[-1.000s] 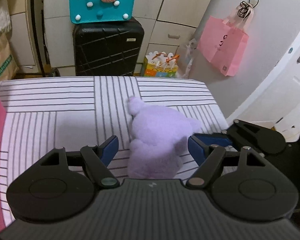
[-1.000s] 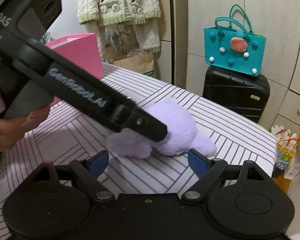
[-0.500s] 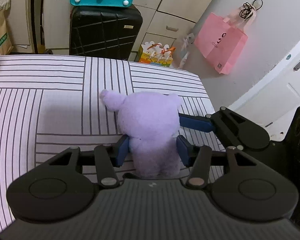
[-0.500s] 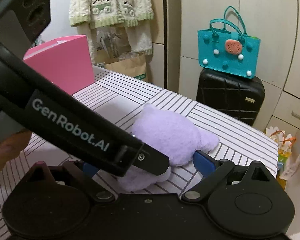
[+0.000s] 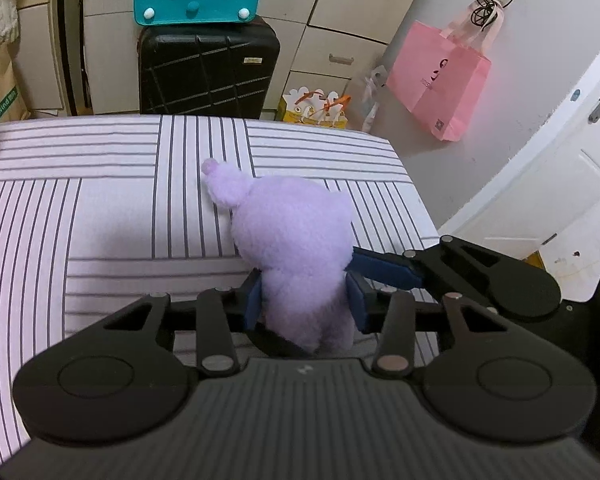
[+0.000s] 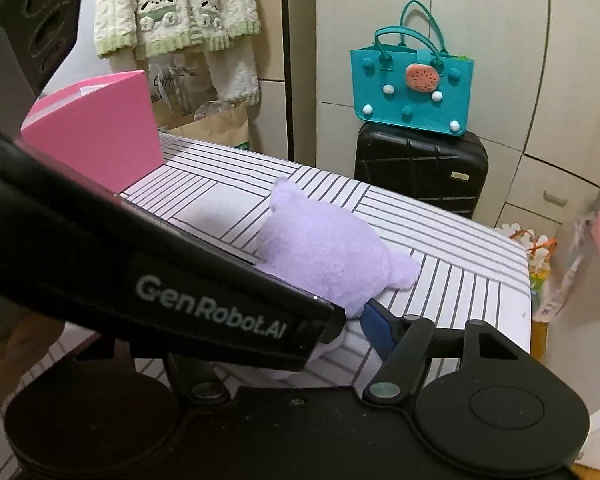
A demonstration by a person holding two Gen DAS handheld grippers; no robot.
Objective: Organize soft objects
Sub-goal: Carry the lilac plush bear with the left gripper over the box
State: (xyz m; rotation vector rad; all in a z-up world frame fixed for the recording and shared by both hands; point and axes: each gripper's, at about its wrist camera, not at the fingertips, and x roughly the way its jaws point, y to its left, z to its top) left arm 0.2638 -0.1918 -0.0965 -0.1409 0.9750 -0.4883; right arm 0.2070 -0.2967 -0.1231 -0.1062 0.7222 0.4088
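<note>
Left wrist view showed what your other camera could not: both blue pads of your left gripper (image 5: 305, 300) pressed into the near end of the purple plush toy (image 5: 292, 240), jaws closing and the fur pinched narrow between them. It also showed your right gripper (image 5: 384, 270) with one blue finger touching the toy's right side. In the right wrist view the left gripper's black arm hid the right gripper's near finger, so only the far blue finger (image 6: 378, 330) showed, just beside the toy; those jaws were closing too, but I cannot tell whether they gripped. A second earlier, your left jaws stood wide around the toy. The toy was soft, fuzzy and rounded, resting mid-right on the striped sheet (image 5: 100, 208), with the smooth pink box (image 6: 100, 136) at far left.
</note>
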